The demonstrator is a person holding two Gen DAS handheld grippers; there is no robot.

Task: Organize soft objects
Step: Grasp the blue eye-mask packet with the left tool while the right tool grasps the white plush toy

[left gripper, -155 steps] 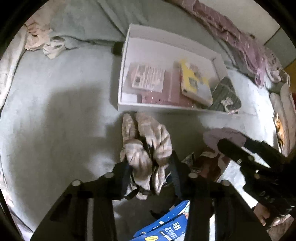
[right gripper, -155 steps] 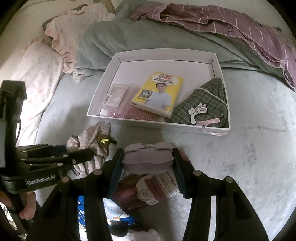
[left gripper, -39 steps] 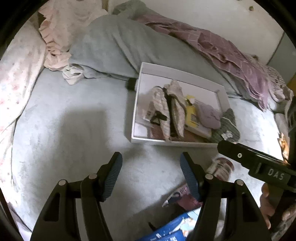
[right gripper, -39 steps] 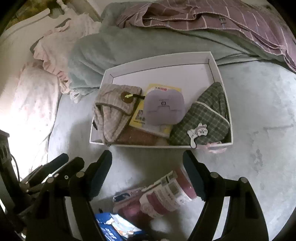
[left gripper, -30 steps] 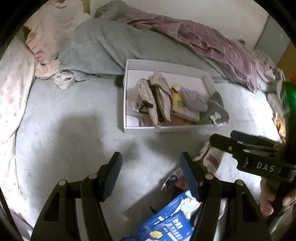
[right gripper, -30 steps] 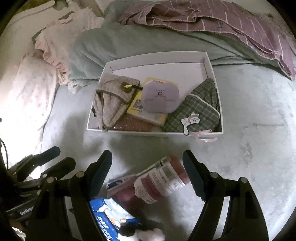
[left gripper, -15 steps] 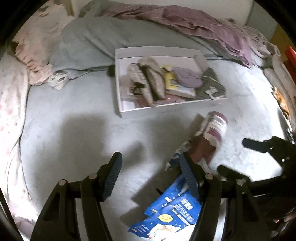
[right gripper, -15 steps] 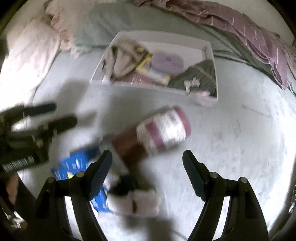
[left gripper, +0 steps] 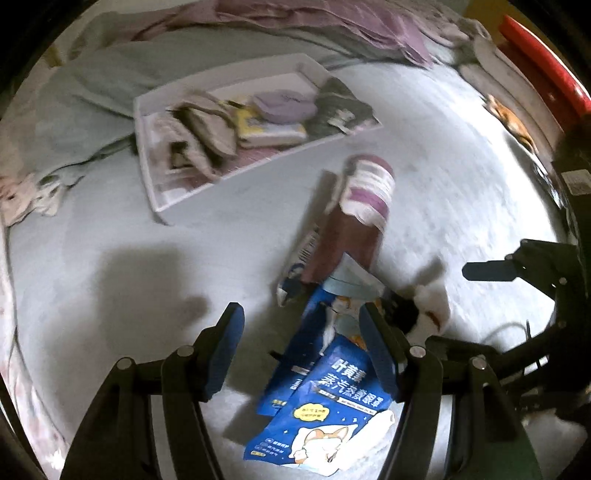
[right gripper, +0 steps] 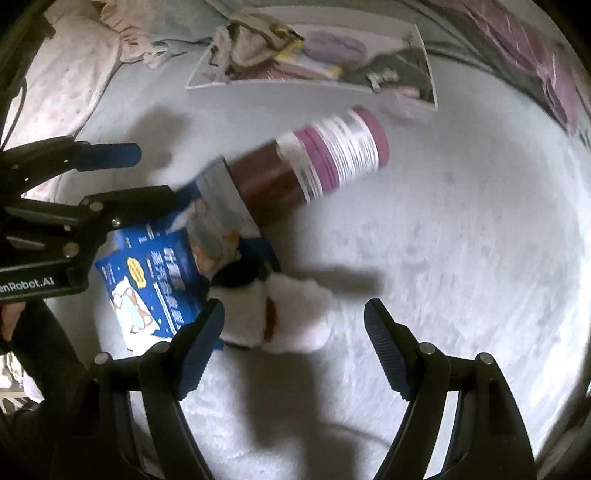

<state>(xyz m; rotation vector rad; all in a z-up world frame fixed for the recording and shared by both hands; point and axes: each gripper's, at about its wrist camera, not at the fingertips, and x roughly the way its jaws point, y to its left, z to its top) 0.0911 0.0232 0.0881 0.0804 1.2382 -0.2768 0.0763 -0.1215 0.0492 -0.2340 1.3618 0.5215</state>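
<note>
A white tray (left gripper: 147,177) at the far side of the bed holds a beige plaid cloth (left gripper: 207,136), a lilac pouch (left gripper: 284,105), a yellow booklet and a green plaid pouch (left gripper: 343,107); it also shows in the right wrist view (right gripper: 426,74). Nearer lie a maroon-and-pink soft pack (left gripper: 364,210) (right gripper: 317,170), blue printed packets (left gripper: 332,410) (right gripper: 151,288) and a white, black and brown plush toy (right gripper: 273,310) (left gripper: 424,306). My left gripper (left gripper: 301,349) is open above the blue packets. My right gripper (right gripper: 293,339) is open, its fingers either side of the plush toy, above it.
A grey-green blanket (left gripper: 92,81) and a purple striped cloth (left gripper: 332,26) are heaped behind the tray. Pink floral bedding (right gripper: 62,85) lies at the left. A red object (left gripper: 543,62) stands at the far right edge. The bed cover is pale grey.
Both grippers have drawn back from the tray and swung down toward the pile of packets. The right gripper now hangs over the plush toy. Both stay open and empty.
</note>
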